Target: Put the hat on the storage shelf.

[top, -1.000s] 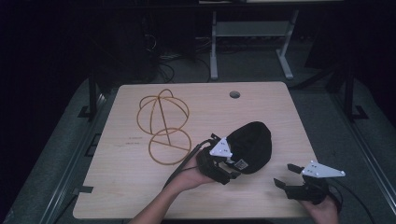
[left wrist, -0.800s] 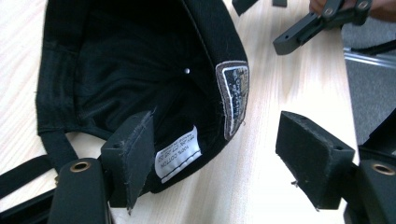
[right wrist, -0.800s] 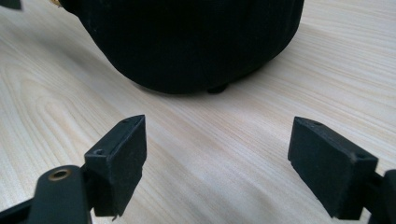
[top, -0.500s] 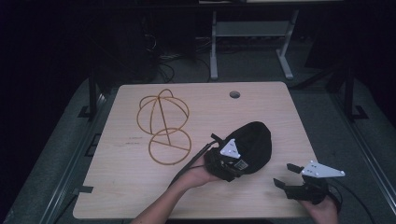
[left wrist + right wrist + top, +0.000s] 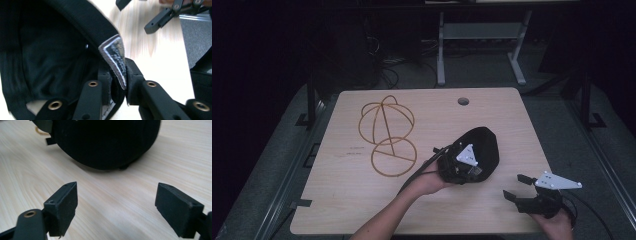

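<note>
A black cap (image 5: 482, 150) lies on the wooden table (image 5: 352, 200), right of centre. My left gripper (image 5: 462, 167) is at the cap's near edge. In the left gripper view its jaws have just been closing, and the left gripper (image 5: 118, 72) is now shut on the cap's rim band, beside a grey fastening tab (image 5: 115, 55); the cap's dark inside (image 5: 50, 50) spreads to the left. My right gripper (image 5: 517, 187) rests near the table's front right corner, open with nothing between its fingers. In the right gripper view the right gripper (image 5: 116, 205) points at the cap (image 5: 105, 140), a short way off.
A gold wire frame (image 5: 387, 135) shaped like a cap lies flat on the left half of the table. A round cable hole (image 5: 463, 101) sits near the far edge. A metal stand (image 5: 482, 35) and cables are on the dark floor beyond.
The left gripper's jaws went from open to shut on the cap's rim band and shifted slightly right. The right gripper kept still.
</note>
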### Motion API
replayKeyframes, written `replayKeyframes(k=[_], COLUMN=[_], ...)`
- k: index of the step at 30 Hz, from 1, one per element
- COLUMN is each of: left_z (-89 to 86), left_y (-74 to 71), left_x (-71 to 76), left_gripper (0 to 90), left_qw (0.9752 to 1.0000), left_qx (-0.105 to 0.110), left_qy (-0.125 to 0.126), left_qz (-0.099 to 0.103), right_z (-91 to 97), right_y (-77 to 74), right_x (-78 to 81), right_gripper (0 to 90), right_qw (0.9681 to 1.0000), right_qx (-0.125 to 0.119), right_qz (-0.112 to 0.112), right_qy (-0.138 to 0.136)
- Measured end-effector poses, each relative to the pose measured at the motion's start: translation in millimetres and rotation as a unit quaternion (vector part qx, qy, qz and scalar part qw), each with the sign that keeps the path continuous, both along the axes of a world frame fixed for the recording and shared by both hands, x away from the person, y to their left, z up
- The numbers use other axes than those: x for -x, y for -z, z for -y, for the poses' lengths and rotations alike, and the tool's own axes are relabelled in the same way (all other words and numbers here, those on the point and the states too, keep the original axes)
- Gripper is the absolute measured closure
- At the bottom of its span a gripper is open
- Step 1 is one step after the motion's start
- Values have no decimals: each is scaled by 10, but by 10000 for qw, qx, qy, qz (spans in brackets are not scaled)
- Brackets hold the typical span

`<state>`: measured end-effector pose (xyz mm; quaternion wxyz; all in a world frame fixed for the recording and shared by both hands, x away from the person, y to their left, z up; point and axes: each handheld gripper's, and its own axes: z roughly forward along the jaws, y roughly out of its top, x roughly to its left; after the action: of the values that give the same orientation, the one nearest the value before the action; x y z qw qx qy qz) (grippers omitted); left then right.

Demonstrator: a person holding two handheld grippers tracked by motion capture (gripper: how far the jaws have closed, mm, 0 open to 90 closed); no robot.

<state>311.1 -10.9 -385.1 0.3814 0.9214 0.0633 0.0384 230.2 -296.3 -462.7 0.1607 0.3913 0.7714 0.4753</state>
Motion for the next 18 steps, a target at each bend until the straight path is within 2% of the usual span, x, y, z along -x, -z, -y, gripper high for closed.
replayKeyframes(k=[1, 4, 7, 11, 18], left_z=[0, -52, -80, -168, -263], left_y=[0, -143, -187, -299, -427], left_x=[0, -4, 1, -5, 10], left_gripper=[800, 804, 805, 807, 808], left_qw=[10000, 9995, 9992, 9975, 9956], left_qx=[0, 296, 393, 691, 910], left_qy=[0, -79, -102, -106, 13], left_qz=[0, -26, -21, -138, -235], right_z=[0, -3, -16, -85, -121], right_y=[0, -12, -9, -51, -208], right_x=[0, -18, -26, -28, -76], right_gripper=[170, 139, 137, 138, 141], right_qw=[10000, 9996, 9994, 9982, 9953], right_qx=[0, -278, -331, -539, -849], right_qz=[0, -26, -31, -27, 97], right_qy=[0, -35, -65, -257, -450])
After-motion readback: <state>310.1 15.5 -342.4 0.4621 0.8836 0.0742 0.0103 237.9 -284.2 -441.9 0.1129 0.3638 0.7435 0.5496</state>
